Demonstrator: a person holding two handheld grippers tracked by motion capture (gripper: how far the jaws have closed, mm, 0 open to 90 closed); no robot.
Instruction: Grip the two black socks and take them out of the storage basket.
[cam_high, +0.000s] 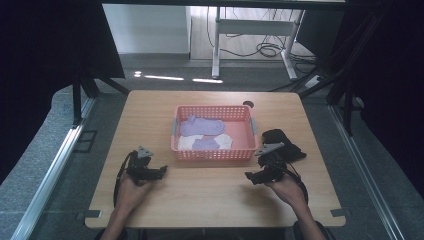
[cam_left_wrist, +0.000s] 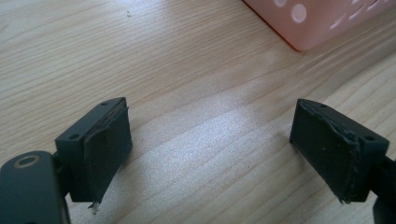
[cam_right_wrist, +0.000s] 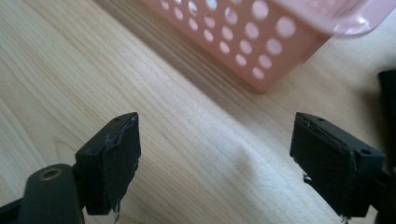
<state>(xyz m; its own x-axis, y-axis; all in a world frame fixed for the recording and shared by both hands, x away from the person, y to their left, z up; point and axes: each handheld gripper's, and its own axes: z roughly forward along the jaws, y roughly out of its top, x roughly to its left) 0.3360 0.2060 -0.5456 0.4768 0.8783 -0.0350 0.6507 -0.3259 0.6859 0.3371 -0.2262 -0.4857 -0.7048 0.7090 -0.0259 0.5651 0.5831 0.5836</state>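
Flanking the right gripper (cam_high: 252, 177): pink basket (cam_high: 214, 154), black socks (cam_high: 282, 142).

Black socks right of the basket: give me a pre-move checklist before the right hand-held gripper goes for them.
1. Right hand-held gripper open, nothing between the jaws: ok.
2. Left hand-held gripper open and empty over bare table: ok.
3. Black socks lie on the table right of the pink basket, outside it: ok.
4. Path from the right hand-held gripper to the black socks free of other things: ok by the high view.
5. Room in the basket: purple sock and pale socks lie in its left part, right part bare: ok.
6. Whether the black pile is one sock or several: cannot tell.
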